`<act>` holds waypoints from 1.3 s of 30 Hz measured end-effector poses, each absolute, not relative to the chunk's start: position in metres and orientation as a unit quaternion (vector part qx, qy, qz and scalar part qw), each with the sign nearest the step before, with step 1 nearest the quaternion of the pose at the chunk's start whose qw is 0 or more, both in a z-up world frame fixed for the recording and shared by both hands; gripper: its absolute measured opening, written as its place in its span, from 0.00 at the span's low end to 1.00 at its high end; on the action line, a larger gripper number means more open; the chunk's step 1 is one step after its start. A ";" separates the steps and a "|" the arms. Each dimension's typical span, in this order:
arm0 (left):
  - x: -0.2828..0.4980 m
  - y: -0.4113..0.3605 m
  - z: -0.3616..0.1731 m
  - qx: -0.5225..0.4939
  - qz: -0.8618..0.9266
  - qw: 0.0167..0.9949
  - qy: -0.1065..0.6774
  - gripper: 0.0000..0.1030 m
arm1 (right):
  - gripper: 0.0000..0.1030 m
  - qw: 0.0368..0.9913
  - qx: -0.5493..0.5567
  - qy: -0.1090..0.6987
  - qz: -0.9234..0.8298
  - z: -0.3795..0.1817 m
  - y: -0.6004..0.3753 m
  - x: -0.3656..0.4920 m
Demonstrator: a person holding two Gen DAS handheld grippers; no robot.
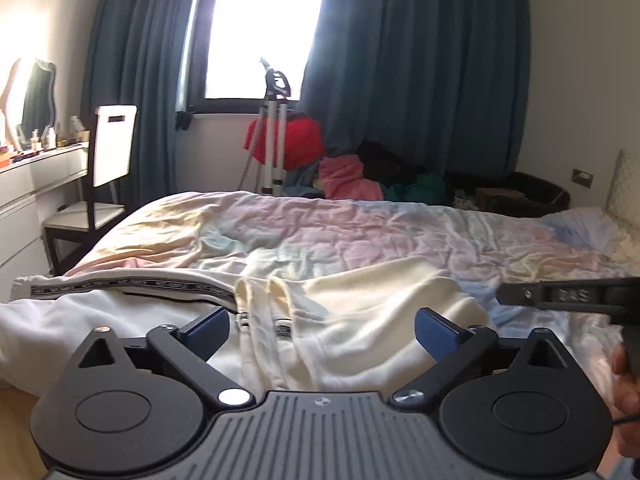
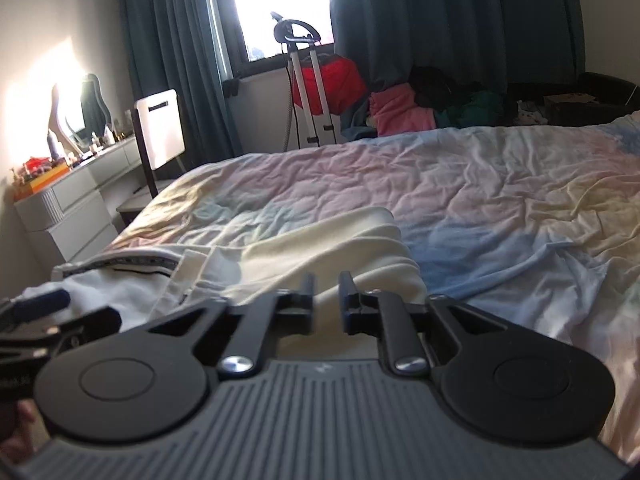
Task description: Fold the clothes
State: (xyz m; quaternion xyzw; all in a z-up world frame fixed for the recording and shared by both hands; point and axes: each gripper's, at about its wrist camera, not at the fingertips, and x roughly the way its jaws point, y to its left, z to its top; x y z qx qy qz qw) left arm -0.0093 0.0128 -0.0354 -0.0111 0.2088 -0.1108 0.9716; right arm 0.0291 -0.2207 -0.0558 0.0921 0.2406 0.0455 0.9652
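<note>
A cream-white garment (image 1: 360, 312) with a black lettered band (image 1: 132, 285) along one edge lies partly folded on the near side of the bed; it also shows in the right wrist view (image 2: 320, 248). My left gripper (image 1: 322, 330) is open, its blue-padded fingers spread just above the garment's middle folds, holding nothing. My right gripper (image 2: 326, 300) hovers over the garment's near right part with its fingers close together and a narrow gap between them, gripping nothing. The right gripper's side shows at the right edge of the left wrist view (image 1: 568, 294).
The bed (image 1: 400, 232) has a wrinkled pastel sheet. A heap of clothes (image 1: 360, 176) and a garment steamer stand (image 1: 274, 136) are beyond it by the curtained window. A white chair (image 1: 108, 160) and dresser (image 1: 36, 188) stand at left.
</note>
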 end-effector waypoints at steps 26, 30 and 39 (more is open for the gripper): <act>0.020 0.137 -0.048 -0.224 0.098 0.919 0.309 1.00 | 0.80 0.977 0.051 0.196 0.069 -0.061 -0.215 0.016; 0.013 0.195 -0.048 -0.312 0.149 0.880 0.327 1.00 | 0.80 0.978 0.053 0.187 0.072 -0.058 -0.214 0.013; 0.033 0.289 -0.107 -0.557 0.130 0.745 0.343 0.99 | 0.80 0.971 0.087 0.214 0.062 -0.065 -0.223 0.021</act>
